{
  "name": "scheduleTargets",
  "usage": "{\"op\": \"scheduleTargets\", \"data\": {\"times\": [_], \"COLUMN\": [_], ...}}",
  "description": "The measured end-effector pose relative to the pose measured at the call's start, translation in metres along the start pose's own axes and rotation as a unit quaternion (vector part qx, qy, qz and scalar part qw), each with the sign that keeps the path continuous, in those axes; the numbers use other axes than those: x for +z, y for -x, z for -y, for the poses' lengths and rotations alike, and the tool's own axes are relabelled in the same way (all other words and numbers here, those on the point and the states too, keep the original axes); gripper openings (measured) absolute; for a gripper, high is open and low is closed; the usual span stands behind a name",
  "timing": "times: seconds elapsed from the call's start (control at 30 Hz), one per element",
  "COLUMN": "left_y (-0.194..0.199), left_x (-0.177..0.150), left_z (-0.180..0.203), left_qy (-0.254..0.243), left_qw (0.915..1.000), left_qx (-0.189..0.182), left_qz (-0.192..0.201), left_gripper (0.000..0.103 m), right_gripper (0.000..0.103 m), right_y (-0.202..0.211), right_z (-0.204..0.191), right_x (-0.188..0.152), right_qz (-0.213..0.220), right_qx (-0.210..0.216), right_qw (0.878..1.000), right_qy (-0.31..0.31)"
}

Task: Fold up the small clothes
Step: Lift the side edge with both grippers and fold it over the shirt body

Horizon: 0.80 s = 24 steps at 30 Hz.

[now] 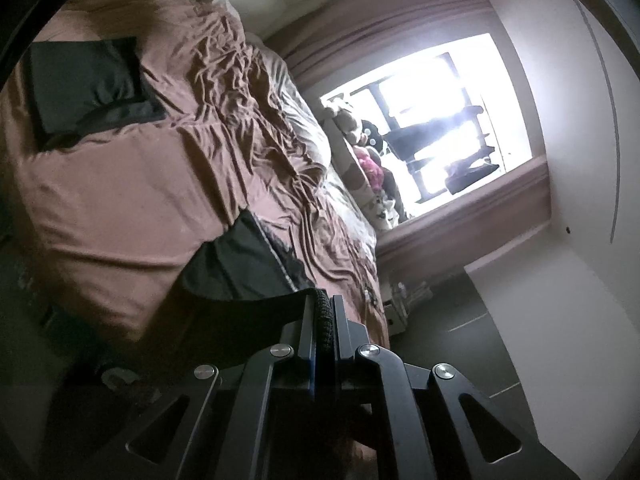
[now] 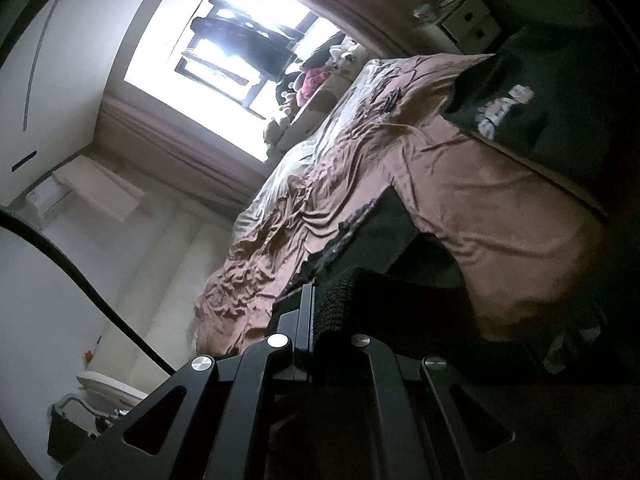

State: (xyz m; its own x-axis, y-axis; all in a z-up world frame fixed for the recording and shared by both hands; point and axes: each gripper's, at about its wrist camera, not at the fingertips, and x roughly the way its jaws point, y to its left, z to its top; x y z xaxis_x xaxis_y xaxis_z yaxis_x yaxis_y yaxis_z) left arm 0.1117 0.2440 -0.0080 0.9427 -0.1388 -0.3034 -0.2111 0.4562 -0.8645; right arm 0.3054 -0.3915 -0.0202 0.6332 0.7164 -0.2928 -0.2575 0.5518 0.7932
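My left gripper (image 1: 324, 300) is shut on the ribbed black band of a small dark garment (image 1: 240, 264), which hangs over the pink-brown bed sheet (image 1: 120, 200). My right gripper (image 2: 320, 296) is shut on the ribbed band of the same dark garment (image 2: 384, 232), which stretches away from the fingers above the bed (image 2: 500, 208). A folded dark garment (image 1: 88, 84) lies flat on the bed in the left wrist view. A dark garment with white lettering (image 2: 508, 108) lies on the bed in the right wrist view.
Wrinkled bedding (image 1: 256, 112) covers the far half of the bed. A bright window (image 1: 432, 120) with stuffed toys (image 1: 368, 160) on the sill lies beyond. White drawers (image 2: 468, 20) stand by the bed. A black cable (image 2: 80, 276) crosses the right wrist view.
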Motion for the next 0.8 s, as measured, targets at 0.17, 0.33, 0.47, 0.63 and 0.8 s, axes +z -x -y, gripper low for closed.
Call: {"op": "scheduleTargets", "data": {"times": [0.17,0.33,0.47,0.63,0.8], "left_y": [-0.035,-0.081,-0.116,-0.149,-0.180], "left_x": [0.022,0.043,0.056,0.069,0.080], "left_z": [0.006,0.004,-0.007,-0.023,-0.035], "left_qy": [-0.011,-0.013,-0.004,0.002,-0.009], "left_qw": [0.9999,0.9993,0.9987,0.9972,0.9953], "left_qx": [0.012,0.033,0.046,0.067,0.084], "left_qz": [-0.001,-0.014,-0.021,-0.032,-0.047], "left_gripper": [0.005,0.005,0.005,0.005,0.005], "right_gripper": [0.000,0.000,0.000,0.000,0.000], "right_y": [-0.044,-0.095,-0.132,-0.173,-0.211], "right_z": [-0.002,0.007,0.007,0.008,0.012], "right_x": [0.027,0.052,0.069,0.084,0.098], "right_qz": [-0.005,-0.015,-0.022,-0.036,-0.050], "right_qx": [-0.002,-0.017,-0.027,-0.039,-0.048], "right_qw": [1.000,1.000,0.999,0.998,0.998], "right_qy": [0.001,-0.016,-0.018,-0.014,-0.009]}}
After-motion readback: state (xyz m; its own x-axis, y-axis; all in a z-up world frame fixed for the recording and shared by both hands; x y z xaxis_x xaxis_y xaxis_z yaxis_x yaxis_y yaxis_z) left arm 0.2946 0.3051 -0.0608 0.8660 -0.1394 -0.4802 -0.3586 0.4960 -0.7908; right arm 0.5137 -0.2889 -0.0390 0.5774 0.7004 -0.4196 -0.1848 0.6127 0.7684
